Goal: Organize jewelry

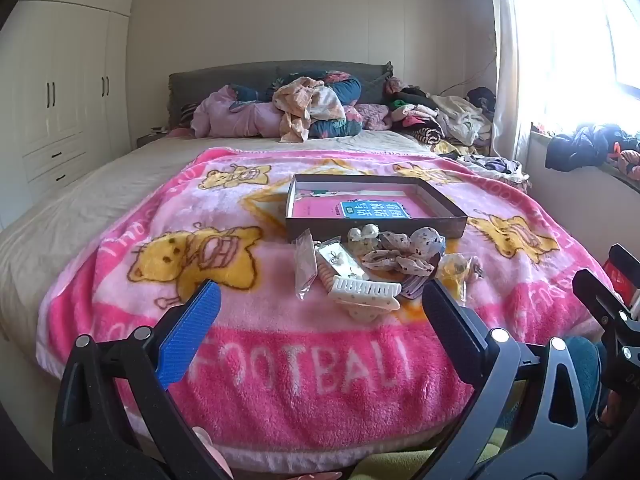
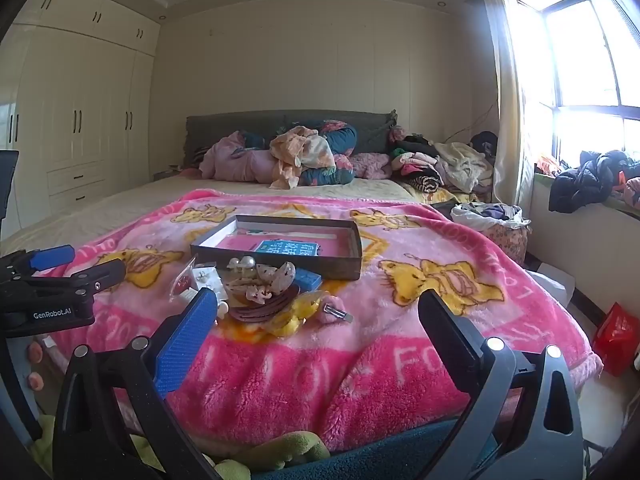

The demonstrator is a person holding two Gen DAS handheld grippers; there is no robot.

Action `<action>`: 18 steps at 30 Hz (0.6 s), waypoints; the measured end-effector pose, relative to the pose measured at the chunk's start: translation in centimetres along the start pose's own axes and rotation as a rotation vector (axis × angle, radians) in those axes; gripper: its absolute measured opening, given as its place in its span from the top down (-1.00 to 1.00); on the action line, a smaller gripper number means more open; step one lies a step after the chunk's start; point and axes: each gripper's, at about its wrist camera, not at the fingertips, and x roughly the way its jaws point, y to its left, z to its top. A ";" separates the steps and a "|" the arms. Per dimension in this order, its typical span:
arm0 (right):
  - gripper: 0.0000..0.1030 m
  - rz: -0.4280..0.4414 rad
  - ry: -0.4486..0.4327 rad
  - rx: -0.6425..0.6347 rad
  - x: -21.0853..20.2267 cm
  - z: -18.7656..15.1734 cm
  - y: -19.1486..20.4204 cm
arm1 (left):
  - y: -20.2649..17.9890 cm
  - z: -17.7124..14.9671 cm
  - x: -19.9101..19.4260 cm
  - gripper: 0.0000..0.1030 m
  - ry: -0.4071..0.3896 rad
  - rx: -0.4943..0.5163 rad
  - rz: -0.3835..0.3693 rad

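Both tools are held short of the work, low in their frames, at the near edge of the bed. The left gripper (image 1: 320,300) has its jaws spread wide and holds nothing; the right gripper (image 2: 316,312) is likewise spread and empty.

The jewelry pile (image 1: 372,264) lies at frame centre on the pink blanket (image 1: 280,380), just in front of the shallow dark box (image 1: 376,228), which holds a pink sheet and a blue card and no jewelry that can be seen. The step in hand appears to be the first pick.

Recommended procedure, as a judgement from the layout:
- Take the outermost item first. In the left view this is the white claw clip (image 1: 366,294), nearest the fingers and free of the tangle.
- Lower the fingers astride the clip's long body, not over its teeth, and close until the pads seat.
- Avoid pressing into the plush blanket; pile fibres can catch in the jaws.
- Lift clear before moving over the box wall.

View differences: the left view shows the white claw clip and a clear sachet (image 1: 304,264) at the pile's left. The right view shows a dark comb-like clip (image 2: 262,310), a yellow piece (image 2: 296,316) and a metal snap clip (image 2: 338,314) at centre, and the left tool itself (image 2: 52,280) at the left edge. The spotted scrunchie (image 2: 276,276) shows in both.
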 end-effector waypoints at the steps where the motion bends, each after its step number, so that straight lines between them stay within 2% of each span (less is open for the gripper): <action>1: -0.89 -0.001 0.002 -0.001 0.0 0.0 0.0 | 0.0 0.0 0.0 -0.80 0.000 0.000 0.000; 18: -0.89 0.001 0.007 0.002 0.0 0.0 0.0 | 0.0 0.0 0.0 -0.80 -0.001 0.004 0.000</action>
